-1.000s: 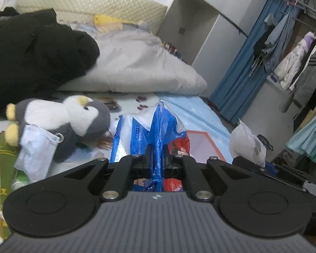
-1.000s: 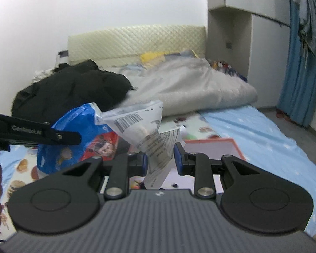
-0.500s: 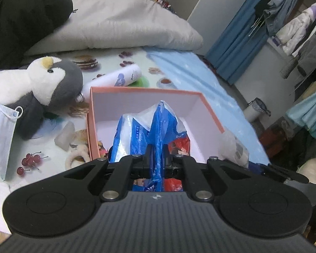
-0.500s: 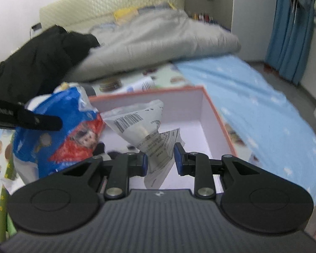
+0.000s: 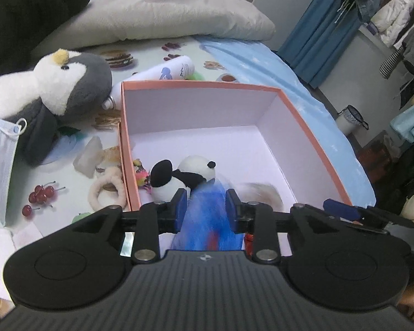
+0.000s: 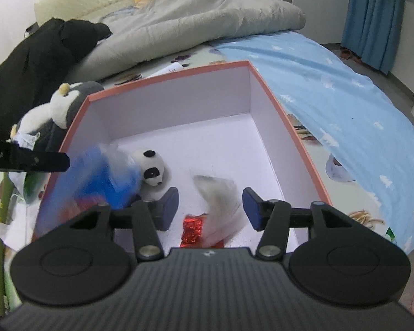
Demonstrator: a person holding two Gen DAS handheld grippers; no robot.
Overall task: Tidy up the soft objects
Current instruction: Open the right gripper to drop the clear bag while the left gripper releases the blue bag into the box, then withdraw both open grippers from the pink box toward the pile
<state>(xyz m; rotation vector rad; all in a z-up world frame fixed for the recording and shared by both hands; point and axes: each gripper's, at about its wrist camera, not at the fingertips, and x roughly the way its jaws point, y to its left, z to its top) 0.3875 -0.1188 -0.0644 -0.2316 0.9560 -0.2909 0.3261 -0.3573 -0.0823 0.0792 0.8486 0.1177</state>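
Penguin plush (image 5: 55,88), spray can (image 5: 162,74) and face mask (image 5: 0,160) crowd the bed left of the pink box (image 5: 312,143). Panda plush (image 5: 185,176) lies inside. Both grippers' fingers have just been opening: blurred blue bag (image 5: 207,220) sits loose between left gripper (image 5: 204,209) fingers, clear bag (image 6: 220,204) loose between right gripper (image 6: 211,207) fingers.

Printed bed sheet (image 5: 77,209), pink box (image 5: 312,149), penguin plush (image 5: 66,88)

Matt pink cardboard box (image 5: 312,138), fuzzy plush panda (image 5: 185,176), glossy blue plastic bag (image 6: 96,182), crinkled red foil wrapper (image 6: 191,227).
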